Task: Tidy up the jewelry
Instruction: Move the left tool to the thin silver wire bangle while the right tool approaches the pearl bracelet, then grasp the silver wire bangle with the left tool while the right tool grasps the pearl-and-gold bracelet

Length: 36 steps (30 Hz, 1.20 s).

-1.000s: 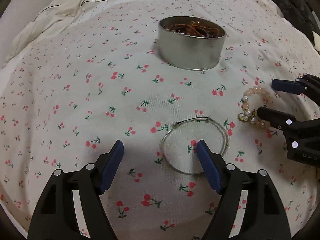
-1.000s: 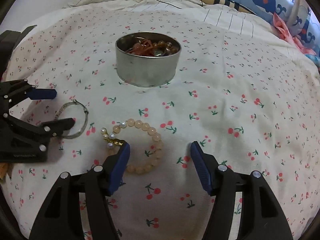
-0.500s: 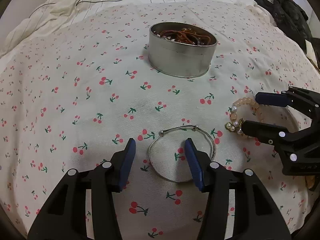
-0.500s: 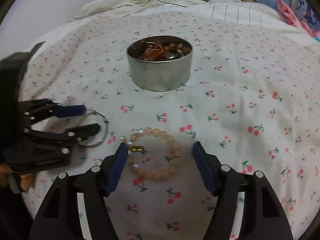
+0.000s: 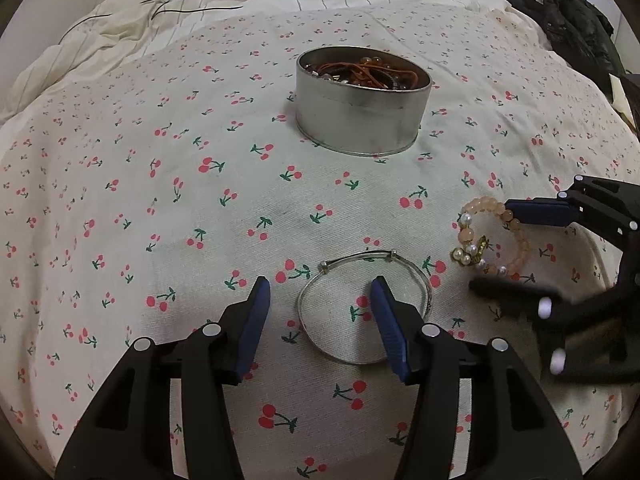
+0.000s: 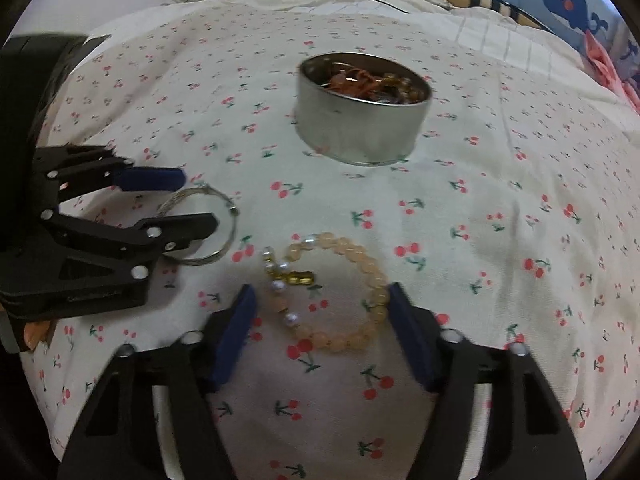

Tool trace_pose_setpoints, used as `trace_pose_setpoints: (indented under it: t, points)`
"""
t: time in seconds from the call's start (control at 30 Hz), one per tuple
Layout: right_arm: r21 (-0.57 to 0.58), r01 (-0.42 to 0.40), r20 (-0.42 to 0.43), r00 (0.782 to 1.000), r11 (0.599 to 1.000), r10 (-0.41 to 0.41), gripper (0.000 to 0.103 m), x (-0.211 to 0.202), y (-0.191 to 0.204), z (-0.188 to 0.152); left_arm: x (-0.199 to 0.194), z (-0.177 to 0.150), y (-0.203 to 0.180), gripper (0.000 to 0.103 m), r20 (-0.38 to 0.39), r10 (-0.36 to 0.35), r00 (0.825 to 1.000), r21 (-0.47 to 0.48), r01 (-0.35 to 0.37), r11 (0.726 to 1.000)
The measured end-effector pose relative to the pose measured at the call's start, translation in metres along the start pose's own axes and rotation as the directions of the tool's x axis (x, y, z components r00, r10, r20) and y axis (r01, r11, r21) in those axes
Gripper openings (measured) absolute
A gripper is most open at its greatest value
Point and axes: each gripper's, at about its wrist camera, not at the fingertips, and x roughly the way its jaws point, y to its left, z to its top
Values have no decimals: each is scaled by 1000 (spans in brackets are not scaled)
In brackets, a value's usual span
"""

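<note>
Everything lay on a bed covered by a cream sheet (image 5: 168, 184) printed with small red cherries. Toward the far edge of the bed a crumpled striped blanket (image 5: 224, 4) was bunched up, with a thin black cord (image 5: 192, 4) trailing across it. Beyond that, at the far right corner, a blue pillow with a whale print (image 6: 568, 4) showed, and dark clothing (image 5: 576, 28) was heaped at the right edge.

Near the middle of the bed stood a round metal tin (image 5: 362, 120), open at the top and holding a tangle of brownish beads and cords. Nearer the front edge two pieces lay flat on the sheet, just beside each other but apart: a thin silver bangle (image 5: 320, 276) on the left and a peach bead bracelet (image 6: 360, 256) with pearls and a gold charm on the right.

The left gripper (image 5: 320, 308) pointed down at the bangle, its jaws partly open; one blue pad sat inside the ring and the other outside its left side, and whether either touched the wire could not be told. The right gripper (image 6: 320, 308) was blurred and its jaws had just been closing, with the bead bracelet between them; the right pad stood against the beads, the left a little clear of them, so the bracelet was not yet clamped.
</note>
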Motion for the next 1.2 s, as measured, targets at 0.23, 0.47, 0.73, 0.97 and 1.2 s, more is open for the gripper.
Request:
trace_pose_setpoints:
  t: [0.23, 0.47, 0.73, 0.97, 1.2]
  points:
    - [49, 0, 14, 1000, 999, -1, 8, -3, -19, 5, 1, 0, 0, 53, 2, 4, 1000, -1, -4, 1000]
    - [137, 0, 73, 997, 991, -10, 8, -16, -39, 9, 0, 3, 25, 25, 15, -53, 998, -128, 54, 990]
    - [176, -9, 82, 997, 984, -6, 9, -20, -51, 9, -4, 5, 50, 19, 58, -96, 994, -250, 108, 962]
    - [151, 38, 70, 996, 988, -49, 70, -19, -46, 9, 5, 4, 50, 52, 22, -135, 991, -288, 136, 948]
    - [85, 86, 41, 995, 993, -90, 54, 2, -34, 11, 11, 5, 22, 57, -8, -68, 998, -140, 66, 988]
